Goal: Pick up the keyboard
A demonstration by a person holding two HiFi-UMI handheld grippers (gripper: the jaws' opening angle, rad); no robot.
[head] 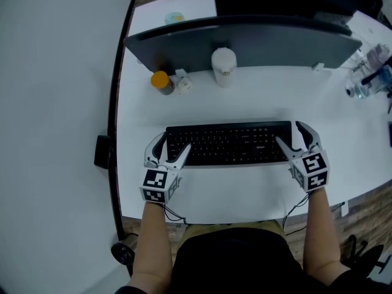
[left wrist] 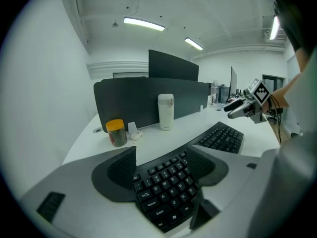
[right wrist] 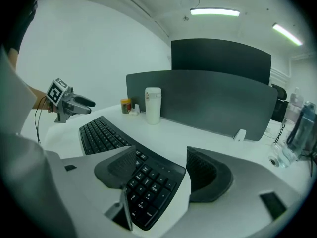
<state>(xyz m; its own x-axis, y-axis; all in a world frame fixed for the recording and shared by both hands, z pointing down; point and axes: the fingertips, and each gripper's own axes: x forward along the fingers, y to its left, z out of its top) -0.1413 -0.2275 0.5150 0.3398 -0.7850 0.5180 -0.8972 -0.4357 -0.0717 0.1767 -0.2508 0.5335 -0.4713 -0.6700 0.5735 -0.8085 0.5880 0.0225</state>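
**Desk scene, seen from above.** One black keyboard (head: 229, 143) lies flat on the white table (head: 245, 100), directly in front of the person. Two hand-held grippers sit at its two ends.

- **Left gripper (head: 173, 143).** It carries one marker cube (head: 155, 185) with black-and-white squares. Its jaws are spread and unclenched, straddling the keyboard's left end, one jaw beyond the end and the other above the keys. The left gripper view shows keys between the pads, with neither pad pressing on them.
- **Right gripper (head: 290, 133).** It carries a cube of its own. Its jaws are likewise spread wide at the keyboard's right end, one over the keys and one past the end, with nothing grasped.
- **Behind the keyboard.** There is one white tumbler (head: 223, 66). Toward the keyboard's left stands one jar (head: 162, 81) with an orange lid, and one small white object (head: 182, 84) sits just beside the jar.
- **Farther behind.** One grey divider panel (head: 245, 41) runs past both ends of the keyboard.
- **Far right of the keyboard.** A cluster of clear bottles (head: 367, 72) stands here; their number cannot be told.

The key legends are white but too small to read, and the print on the bottles is illegible.
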